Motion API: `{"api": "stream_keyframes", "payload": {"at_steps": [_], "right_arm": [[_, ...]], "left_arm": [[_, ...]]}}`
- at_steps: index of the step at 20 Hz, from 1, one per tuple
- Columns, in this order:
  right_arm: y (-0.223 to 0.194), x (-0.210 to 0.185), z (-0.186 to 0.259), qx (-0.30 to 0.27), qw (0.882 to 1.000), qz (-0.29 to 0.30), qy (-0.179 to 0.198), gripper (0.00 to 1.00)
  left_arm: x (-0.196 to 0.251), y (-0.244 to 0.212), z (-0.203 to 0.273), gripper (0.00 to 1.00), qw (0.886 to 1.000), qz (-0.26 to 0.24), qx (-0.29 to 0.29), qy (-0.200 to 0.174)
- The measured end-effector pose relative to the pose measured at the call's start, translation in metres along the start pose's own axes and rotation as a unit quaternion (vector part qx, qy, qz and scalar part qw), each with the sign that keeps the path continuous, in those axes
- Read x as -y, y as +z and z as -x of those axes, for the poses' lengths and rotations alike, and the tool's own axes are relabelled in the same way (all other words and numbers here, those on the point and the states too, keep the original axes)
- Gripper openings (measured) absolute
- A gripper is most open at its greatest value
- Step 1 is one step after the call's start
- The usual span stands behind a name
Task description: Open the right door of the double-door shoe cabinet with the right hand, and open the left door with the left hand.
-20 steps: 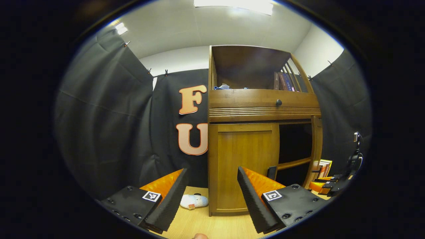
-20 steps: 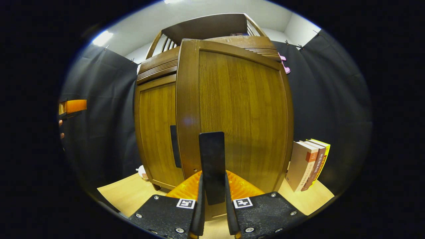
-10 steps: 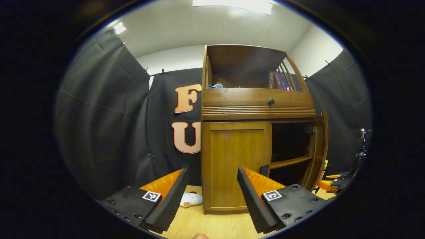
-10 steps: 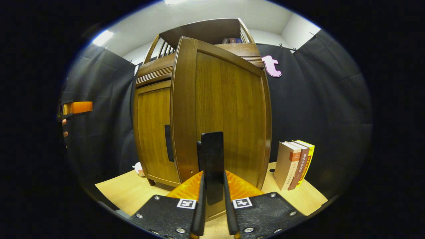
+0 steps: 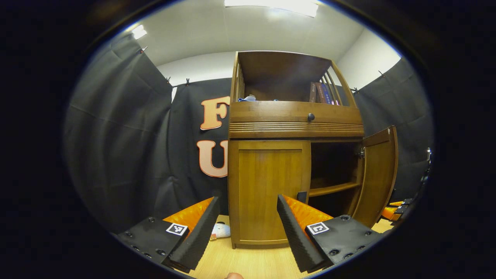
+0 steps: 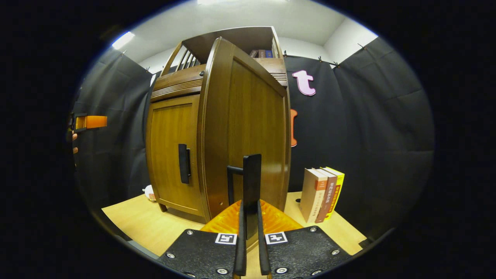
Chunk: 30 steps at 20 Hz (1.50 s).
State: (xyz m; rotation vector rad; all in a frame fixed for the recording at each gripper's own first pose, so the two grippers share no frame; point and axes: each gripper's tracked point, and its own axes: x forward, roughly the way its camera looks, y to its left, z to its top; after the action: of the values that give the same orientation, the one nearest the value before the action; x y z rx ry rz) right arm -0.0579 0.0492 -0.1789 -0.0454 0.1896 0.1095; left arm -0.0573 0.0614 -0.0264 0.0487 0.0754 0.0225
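Shoe cabinet (image 5: 294, 151) stands on worktop (image 6: 143, 224), filling centre of both views. Right door (image 6: 248, 128) swung well open; left door (image 5: 269, 190) shut. Right tool (image 6: 250, 248) pinching right door's handle (image 6: 252, 182), fingers pressed on it. Left tool (image 5: 246, 228) spread wide, holding nothing. Left door's handle (image 6: 183, 163), long axis vertical, lies approx. 1 o'clock from left tool, apart; left tool is nearer. In left gripper view handle is mostly hidden behind a finger. Cabinet interior dark, contents unclear.
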Motion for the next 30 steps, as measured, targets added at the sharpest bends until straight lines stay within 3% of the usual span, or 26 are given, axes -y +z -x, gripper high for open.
{"api": "stream_keyframes", "payload": {"at_steps": [3, 4, 5, 7, 8, 23, 25, 26, 27, 28, 30], "right_arm": [[0.0, 0.016, 0.006, -0.002, 1.0, -0.001, -0.009, 0.09], [0.0, 0.021, 0.008, -0.002, 1.0, 0.001, -0.01, 0.14], [-0.001, 0.025, 0.01, -0.002, 1.0, 0.002, -0.011, 0.09], [0.0, 0.03, 0.01, 0.001, 1.0, -0.001, -0.009, 0.14], [0.0, 0.032, 0.01, 0.001, 1.0, -0.003, -0.006, 0.08], [-0.002, 0.098, 0.012, 0.006, 1.0, 0.005, -0.007, 0.08], [-0.002, 0.106, 0.011, 0.006, 1.0, 0.0, -0.001, 0.14], [-0.003, 0.109, 0.01, 0.006, 1.0, 0.0, 0.002, 0.07], [-0.003, 0.113, 0.01, 0.008, 1.0, 0.0, 0.004, 0.14], [-0.002, 0.117, 0.01, 0.01, 1.0, -0.001, 0.008, 0.05], [-0.003, 0.123, 0.009, 0.013, 1.0, -0.005, 0.017, 0.04]], "left_arm": [[0.008, 0.0, 0.002, 0.94, 1.0, 0.0, 0.0, -0.006], [0.01, 0.0, 0.003, 0.94, 1.0, -0.001, 0.0, -0.007], [0.012, 0.0, 0.004, 0.94, 1.0, -0.002, 0.0, -0.007], [0.016, -0.004, 0.006, 0.94, 1.0, -0.007, -0.004, -0.008], [0.016, -0.004, 0.003, 0.94, 1.0, -0.007, -0.004, -0.006], [0.045, -0.004, -0.004, 0.94, 1.0, -0.003, -0.012, -0.013], [0.046, -0.003, -0.005, 0.94, 1.0, -0.005, -0.01, -0.011], [0.047, -0.003, -0.005, 0.94, 1.0, -0.004, -0.009, -0.009], [0.048, -0.003, -0.005, 0.94, 1.0, -0.003, -0.01, -0.008], [0.049, -0.005, -0.005, 0.94, 1.0, -0.001, -0.011, -0.008], [0.053, -0.006, -0.007, 0.94, 1.0, 0.001, -0.013, -0.009]]}}
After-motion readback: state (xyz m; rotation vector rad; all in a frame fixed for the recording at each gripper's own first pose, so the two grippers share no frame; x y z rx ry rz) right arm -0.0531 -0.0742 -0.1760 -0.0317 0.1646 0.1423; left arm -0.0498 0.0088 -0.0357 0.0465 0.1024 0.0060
